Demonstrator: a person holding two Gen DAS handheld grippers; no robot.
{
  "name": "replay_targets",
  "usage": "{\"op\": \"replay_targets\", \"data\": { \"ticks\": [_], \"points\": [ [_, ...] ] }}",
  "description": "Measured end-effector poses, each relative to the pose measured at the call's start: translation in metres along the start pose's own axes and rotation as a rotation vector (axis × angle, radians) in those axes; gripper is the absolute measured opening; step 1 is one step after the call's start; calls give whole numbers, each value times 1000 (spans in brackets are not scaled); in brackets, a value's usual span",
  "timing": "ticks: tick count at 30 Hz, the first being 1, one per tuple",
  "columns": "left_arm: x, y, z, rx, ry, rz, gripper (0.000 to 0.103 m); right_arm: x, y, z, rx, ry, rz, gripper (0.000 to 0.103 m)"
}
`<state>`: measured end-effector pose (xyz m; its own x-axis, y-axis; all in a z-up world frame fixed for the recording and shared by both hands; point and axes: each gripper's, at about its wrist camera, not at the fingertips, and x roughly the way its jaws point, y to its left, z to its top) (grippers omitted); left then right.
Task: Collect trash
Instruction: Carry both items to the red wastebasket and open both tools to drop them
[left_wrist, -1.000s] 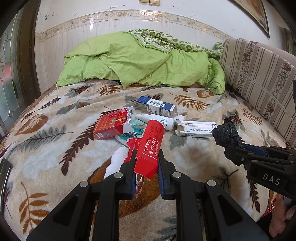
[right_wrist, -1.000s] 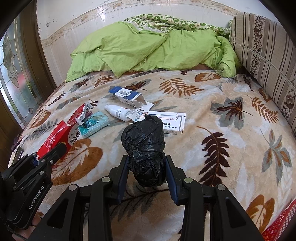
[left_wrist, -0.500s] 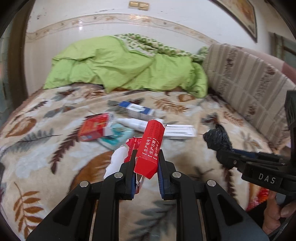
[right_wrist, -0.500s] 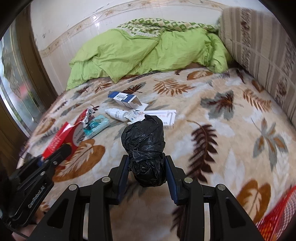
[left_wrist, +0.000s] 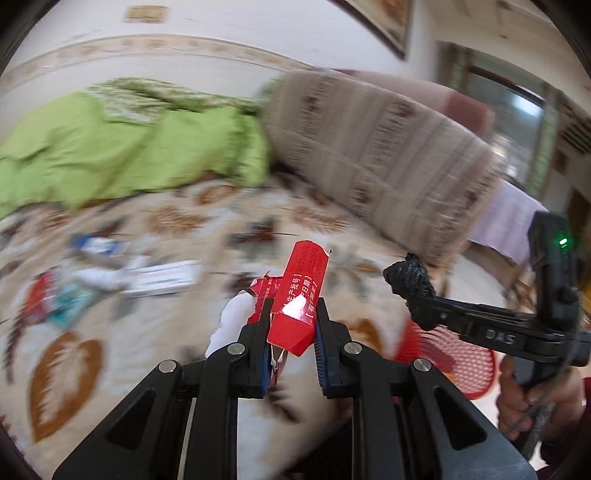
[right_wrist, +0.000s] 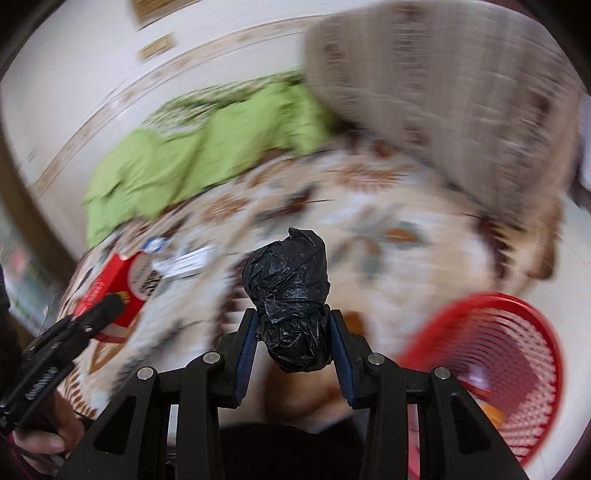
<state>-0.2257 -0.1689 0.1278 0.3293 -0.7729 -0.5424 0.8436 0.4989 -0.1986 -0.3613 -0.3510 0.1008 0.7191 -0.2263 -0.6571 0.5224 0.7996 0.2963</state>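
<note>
Your left gripper (left_wrist: 290, 325): clenched on the torn red carton (left_wrist: 297, 299), held above the leaf-print blanket (left_wrist: 173, 328) | your right gripper (right_wrist: 293, 334): grasping the balled black plastic bag (right_wrist: 290, 291) | red mesh basket (right_wrist: 517, 373): beside the bed, low right (blurred) | leftover boxes (left_wrist: 159, 277): on the blanket, too smeared to tell apart.
</note>
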Motion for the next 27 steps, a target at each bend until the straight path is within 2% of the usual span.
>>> {"op": "replay_targets", "data": {
  "ticks": [6, 11, 12, 13, 14, 16, 20, 24, 27],
  "points": [
    [48, -83, 22, 51, 105, -226, 18, -41, -93, -6, 167, -45, -155, 41],
    [83, -138, 29, 34, 203, -378, 19, -58, -137, -14, 250, -50, -224, 42],
    [91, -147, 29, 23, 231, -412, 24, -57, -144, -16, 264, -42, -231, 43],
    [96, -153, 29, 15, 248, -430, 33, -57, -150, -18, 279, -35, -245, 48],
    [101, -159, 27, 5, 262, -439, 37, -57, -154, -19, 292, -33, -253, 53],
    [106, -163, 24, -5, 278, -440, 46, -60, -162, -22, 313, -37, -259, 55],
    [103, -149, 20, -17, 285, -408, 47, -60, -164, -23, 319, -44, -261, 55],
    [86, -112, 16, -21, 246, -302, 55, -52, -148, -18, 300, -46, -196, 55],
    [73, -80, 14, -52, 224, -223, 56, -40, -124, -10, 252, -41, -148, 55]
  ]
}}
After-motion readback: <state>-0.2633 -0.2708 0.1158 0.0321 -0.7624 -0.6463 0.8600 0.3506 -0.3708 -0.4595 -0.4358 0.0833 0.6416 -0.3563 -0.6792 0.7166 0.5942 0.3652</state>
